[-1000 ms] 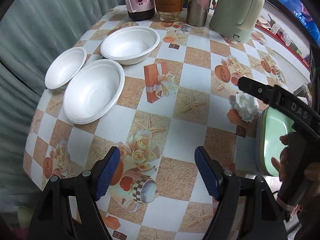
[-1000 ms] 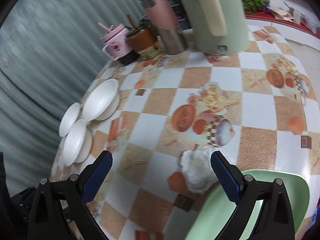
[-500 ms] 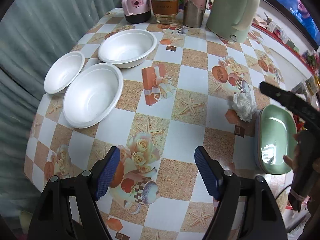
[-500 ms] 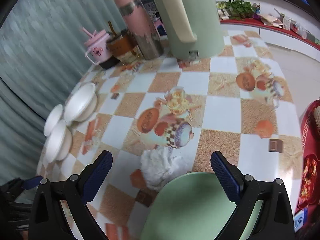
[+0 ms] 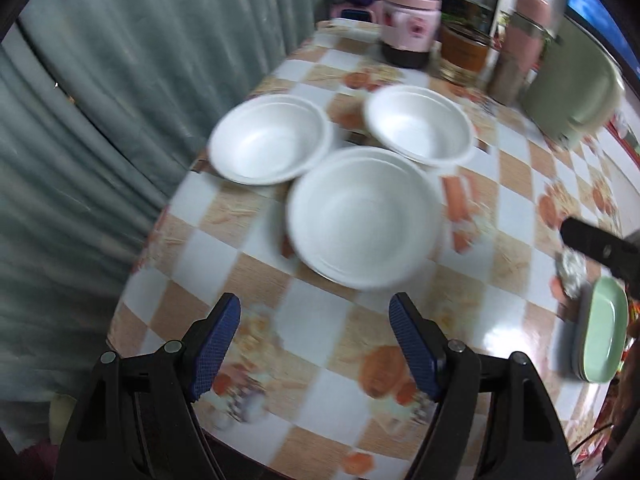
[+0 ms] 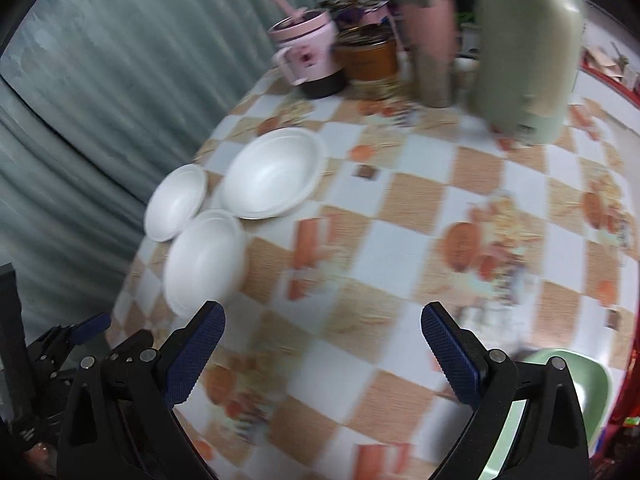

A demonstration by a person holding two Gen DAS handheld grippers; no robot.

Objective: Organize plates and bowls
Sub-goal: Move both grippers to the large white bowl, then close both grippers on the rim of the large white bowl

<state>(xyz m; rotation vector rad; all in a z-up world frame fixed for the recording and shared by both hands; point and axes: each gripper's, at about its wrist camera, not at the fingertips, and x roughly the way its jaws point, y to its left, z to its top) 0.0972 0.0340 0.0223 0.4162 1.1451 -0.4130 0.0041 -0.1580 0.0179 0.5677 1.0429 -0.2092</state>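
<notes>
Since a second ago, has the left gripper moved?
Yes. The left gripper has swung toward the three white bowls: the nearest bowl now lies just beyond its open jaws, where bare tablecloth lay before.

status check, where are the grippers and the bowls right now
Left gripper jaws open, empty, short of nearest white bowl. Right gripper jaws open, empty, above the table. Three white bowls unstacked; green plates at table edge. Nothing blocking.

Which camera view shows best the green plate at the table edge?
The left wrist view: the green plate shows almost whole, rim included. In the right wrist view the right claw covers much of it, leaving one corner.
</notes>
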